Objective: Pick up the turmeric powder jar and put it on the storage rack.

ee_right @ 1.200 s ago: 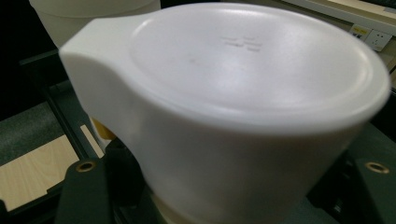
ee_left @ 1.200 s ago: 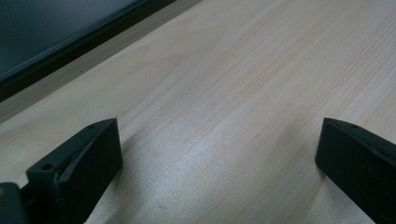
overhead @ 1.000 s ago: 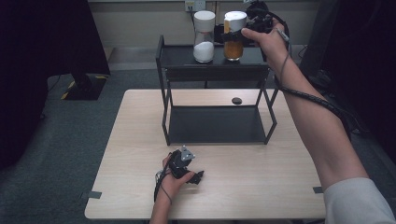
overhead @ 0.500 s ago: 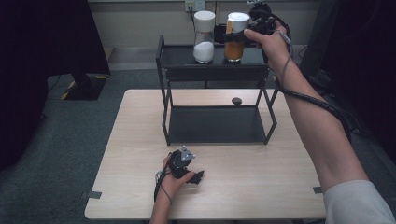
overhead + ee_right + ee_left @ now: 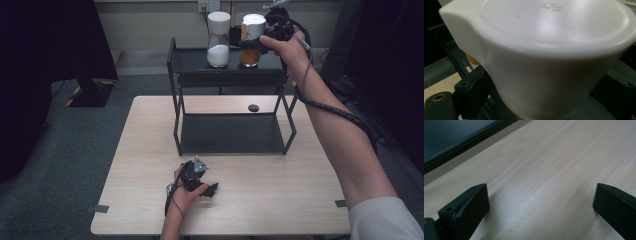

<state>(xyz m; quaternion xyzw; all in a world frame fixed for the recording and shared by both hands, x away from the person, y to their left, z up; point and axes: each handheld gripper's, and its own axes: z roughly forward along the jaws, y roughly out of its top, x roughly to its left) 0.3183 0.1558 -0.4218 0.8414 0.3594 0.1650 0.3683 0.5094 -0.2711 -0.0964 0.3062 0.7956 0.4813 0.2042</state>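
Note:
Two jars stand on the top shelf [image 5: 192,60] of a black rack: one with white contents [image 5: 218,42] and one with orange contents [image 5: 249,52], both with white lids. My right gripper [image 5: 256,41] is up at the orange jar, open, with one jaw on each side of its white lid [image 5: 554,50]. I cannot tell if the jaws touch the lid. My left gripper [image 5: 212,190] rests low over the wooden table [image 5: 280,190] near its front edge. It is open, with bare wood between its jaws [image 5: 541,197].
The rack's lower shelf [image 5: 230,132] sits on the table's far half. A small dark round object [image 5: 253,107] lies on the table behind it. Strips of tape [image 5: 101,208] mark the table's front corners. A dark screen stands at the left.
My right gripper has moved left, bringing its jaws around the orange jar's lid. The left gripper has stayed put.

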